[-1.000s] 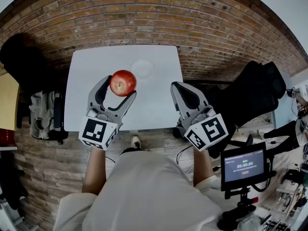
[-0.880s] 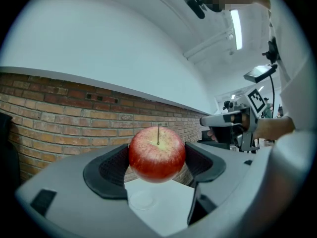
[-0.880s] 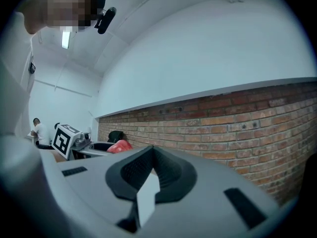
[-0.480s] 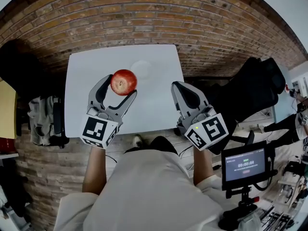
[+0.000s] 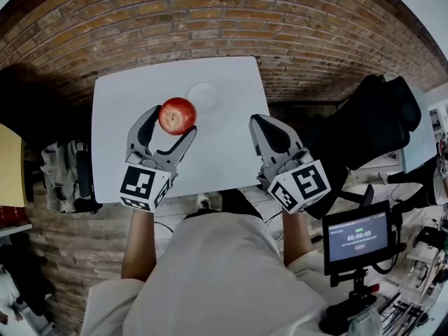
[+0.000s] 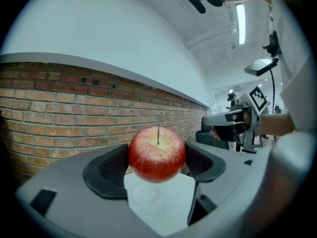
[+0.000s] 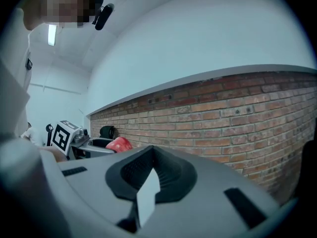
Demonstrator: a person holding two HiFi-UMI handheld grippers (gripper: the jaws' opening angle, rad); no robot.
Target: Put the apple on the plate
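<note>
While aloft in left claw (image 5: pixel 172 122), apple (image 5: pixel 178 114) beside plate (image 5: pixel 207 98)

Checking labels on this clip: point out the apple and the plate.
apple (image 5: pixel 178 115), head view, middle of its red top side.
plate (image 5: pixel 208 96), head view, bare surface right of the apple.

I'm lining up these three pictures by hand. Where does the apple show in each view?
Head view: apple left of centre, over the white table.
Left gripper view: apple at centre, held between the jaws.
Right gripper view: apple a small red patch, far left.
Shared landmark: brick wall.
</note>
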